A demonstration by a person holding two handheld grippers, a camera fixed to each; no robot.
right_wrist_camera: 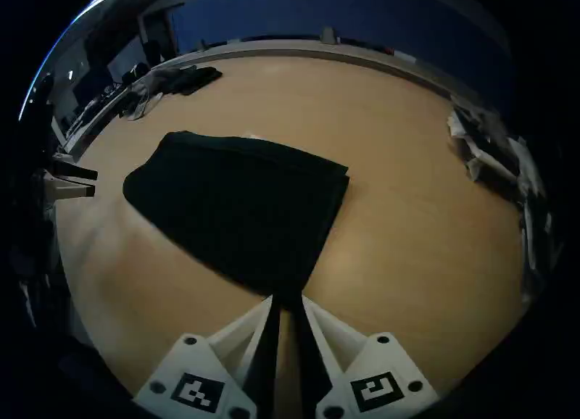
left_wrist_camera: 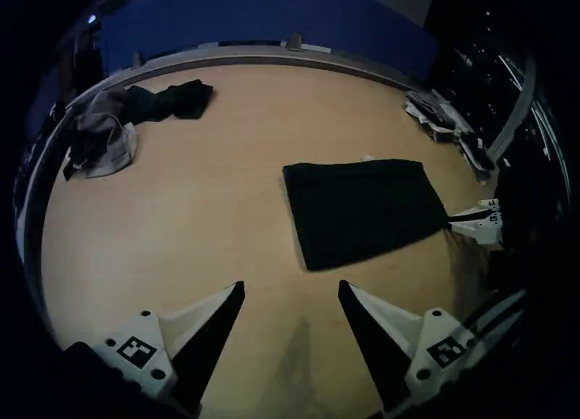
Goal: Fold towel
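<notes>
1. The towel (left_wrist_camera: 362,212) lay flat on the table (left_wrist_camera: 217,216), right of centre in the left gripper view.
2. A heap (left_wrist_camera: 105,140) of clothes sat at upper left of that view, near the table's far edge, with a garment (left_wrist_camera: 174,100) touching its right side.
3. Papers (left_wrist_camera: 442,118) lay at upper right, apart from the towel.
4. The left gripper (left_wrist_camera: 290,285) stood at bottom centre, before the towel and apart from it.
5. The right gripper (right_wrist_camera: 290,299) was at the bottom of the right gripper view, with the towel's near corner between its fingertips.
</notes>
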